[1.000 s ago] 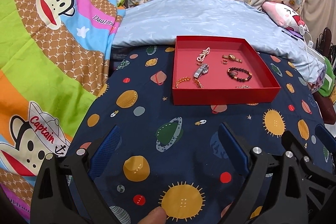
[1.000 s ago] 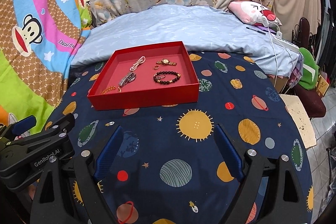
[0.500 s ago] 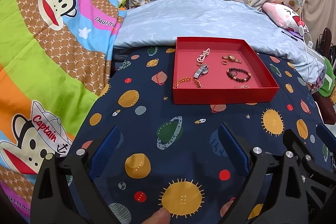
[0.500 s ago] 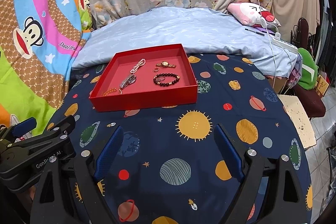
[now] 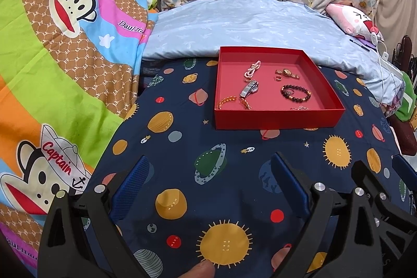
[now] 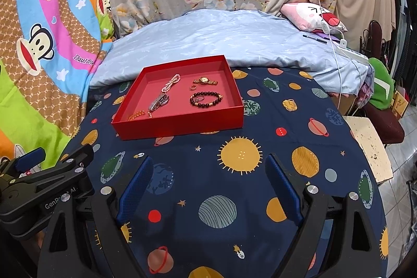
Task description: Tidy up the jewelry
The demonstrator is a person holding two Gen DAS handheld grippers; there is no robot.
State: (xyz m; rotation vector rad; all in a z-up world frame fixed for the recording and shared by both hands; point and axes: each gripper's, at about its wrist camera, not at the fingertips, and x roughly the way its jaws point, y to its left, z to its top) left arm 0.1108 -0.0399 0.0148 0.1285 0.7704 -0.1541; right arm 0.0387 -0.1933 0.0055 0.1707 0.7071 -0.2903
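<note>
Planet-print cloth (image 5: pixel 208 173), jewelry tray (image 5: pixel 276 119) beyond tongs (image 5: pixel 211 166)

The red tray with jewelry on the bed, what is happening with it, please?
Nothing is being handled yet. The left hand-held gripper and right hand-held gripper both hang open above the planet-print cover, short of the red tray. Inside lie a dark bead bracelet, a gold watch and other pieces.

Open cloth before red tray (image 5: pixel 276 119), low walls, jewelry seemingly well spaced inside
</note>
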